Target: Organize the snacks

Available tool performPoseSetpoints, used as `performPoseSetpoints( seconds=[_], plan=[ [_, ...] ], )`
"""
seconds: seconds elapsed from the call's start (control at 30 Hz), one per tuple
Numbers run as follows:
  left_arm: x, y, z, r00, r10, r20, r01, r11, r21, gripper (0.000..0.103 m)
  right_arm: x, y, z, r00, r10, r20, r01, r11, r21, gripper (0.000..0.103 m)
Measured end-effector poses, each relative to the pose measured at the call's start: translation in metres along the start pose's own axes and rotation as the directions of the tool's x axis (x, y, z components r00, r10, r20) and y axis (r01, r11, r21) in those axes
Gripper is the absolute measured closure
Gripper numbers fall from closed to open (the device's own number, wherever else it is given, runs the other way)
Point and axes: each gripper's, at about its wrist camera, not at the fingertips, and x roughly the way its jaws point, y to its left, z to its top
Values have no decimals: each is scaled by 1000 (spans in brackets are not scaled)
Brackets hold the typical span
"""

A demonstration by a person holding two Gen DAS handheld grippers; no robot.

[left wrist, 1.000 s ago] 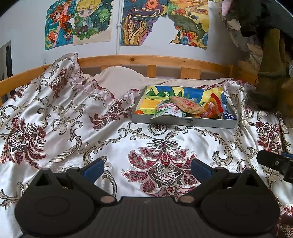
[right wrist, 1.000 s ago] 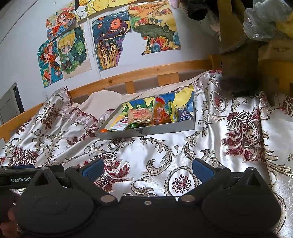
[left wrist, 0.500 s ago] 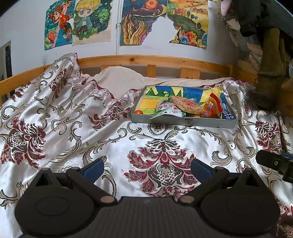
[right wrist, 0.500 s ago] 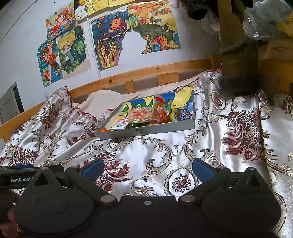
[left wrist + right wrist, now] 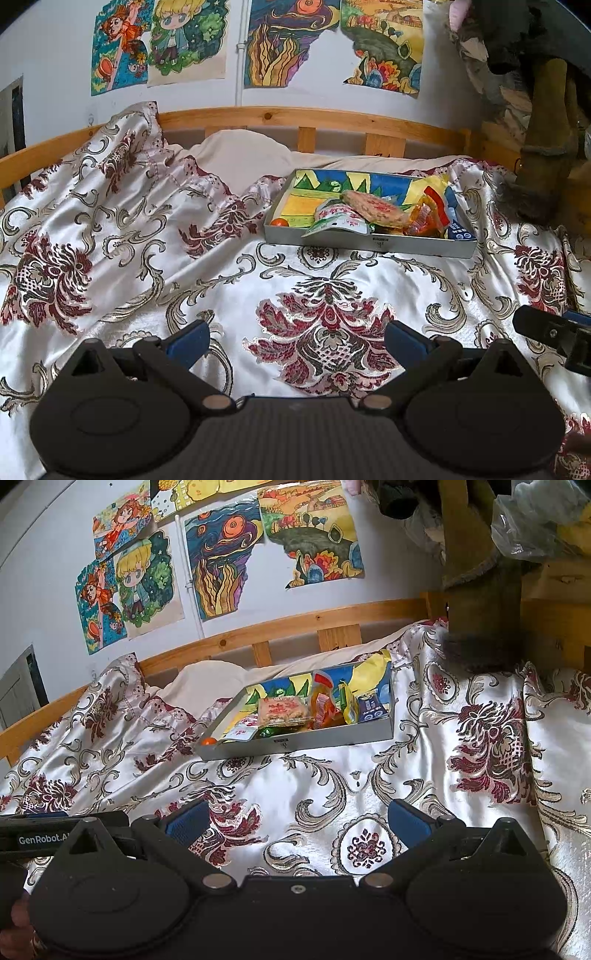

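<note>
Left claw (image 5: 297,338): hanging wide open, empty, over the bedspread (image 5: 332,288).
Right claw (image 5: 298,818): likewise gaping, empty.
Tray (image 5: 295,744): sitting ahead, holding snack packets (image 5: 282,710).

Tray (image 5: 369,245) on bedspread (image 5: 229,288), well ahead of left gripper (image 5: 297,338), slightly right. Snack packets (image 5: 373,210) piled in tray's right part. Ahead-left of right gripper (image 5: 297,818); headboard (image 5: 332,618) behind.

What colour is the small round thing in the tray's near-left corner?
Orange. The small round thing sits alone in the tray; the left wrist view shows it best.
</note>
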Motion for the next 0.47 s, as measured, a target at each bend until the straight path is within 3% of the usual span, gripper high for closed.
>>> performPoseSetpoints(
  seconds=[0.47],
  plan=[
    [2, -2, -3, 1000, 7, -14, -7, 999, 32, 0, 1, 1, -3, 1000, 0, -4, 0, 1000, -4, 1]
  ],
)
